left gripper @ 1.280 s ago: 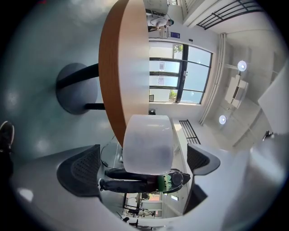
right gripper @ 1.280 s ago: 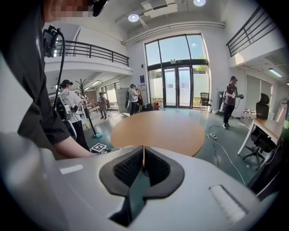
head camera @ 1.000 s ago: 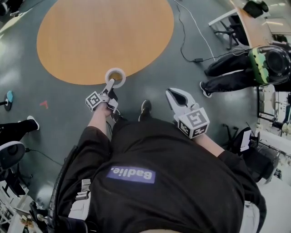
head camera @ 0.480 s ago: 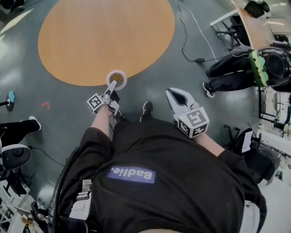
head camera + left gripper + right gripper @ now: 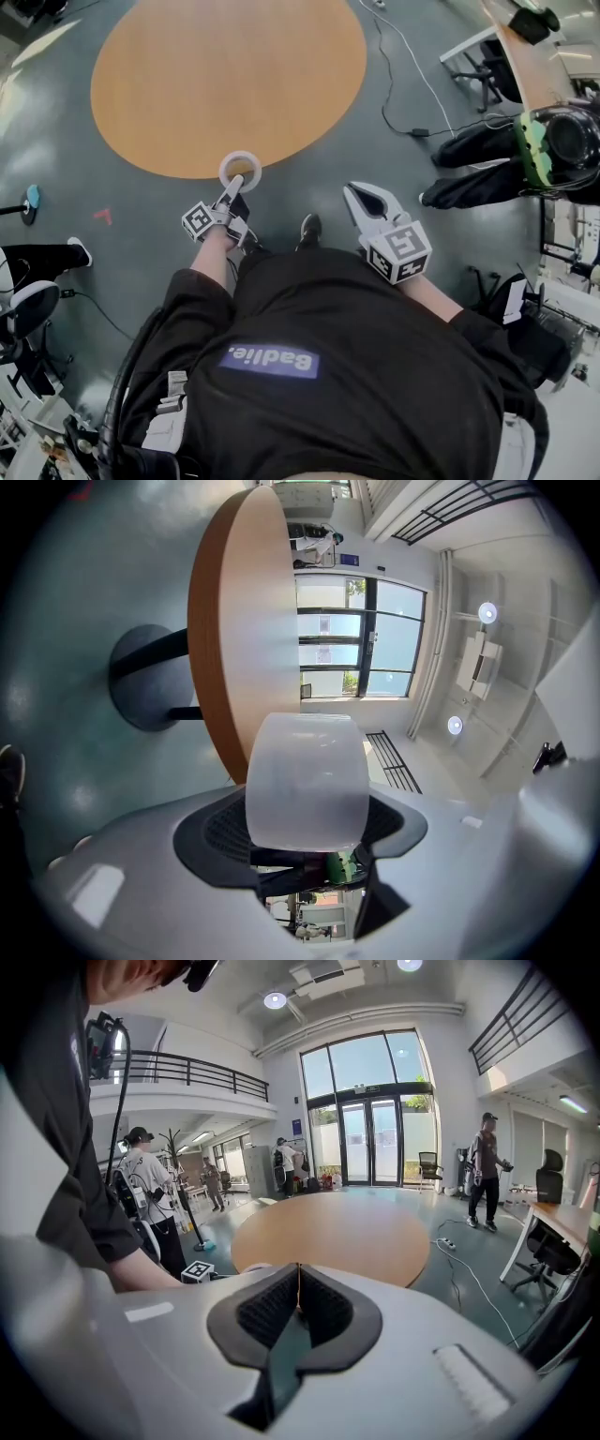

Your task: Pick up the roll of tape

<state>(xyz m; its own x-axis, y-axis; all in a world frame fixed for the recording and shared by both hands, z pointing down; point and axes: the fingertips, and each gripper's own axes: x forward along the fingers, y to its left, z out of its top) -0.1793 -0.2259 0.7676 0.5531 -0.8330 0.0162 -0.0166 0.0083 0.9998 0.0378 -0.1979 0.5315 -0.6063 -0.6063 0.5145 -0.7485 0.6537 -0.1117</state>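
My left gripper (image 5: pixel 234 181) pinches the roll of tape (image 5: pixel 307 778) by its near side, most of it jutting past the jaw tips. My right gripper (image 5: pixel 298 1297) has its jaws pressed together, nothing between them. So shallow a hold could let the slick roll pivot and drop.

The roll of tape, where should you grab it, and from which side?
Pinch the roll of tape across its two flat faces, coming in level at its edge. It is a short, wide ring, so those faces probably sit close enough for jaws to span. The left gripper holds it that way now.
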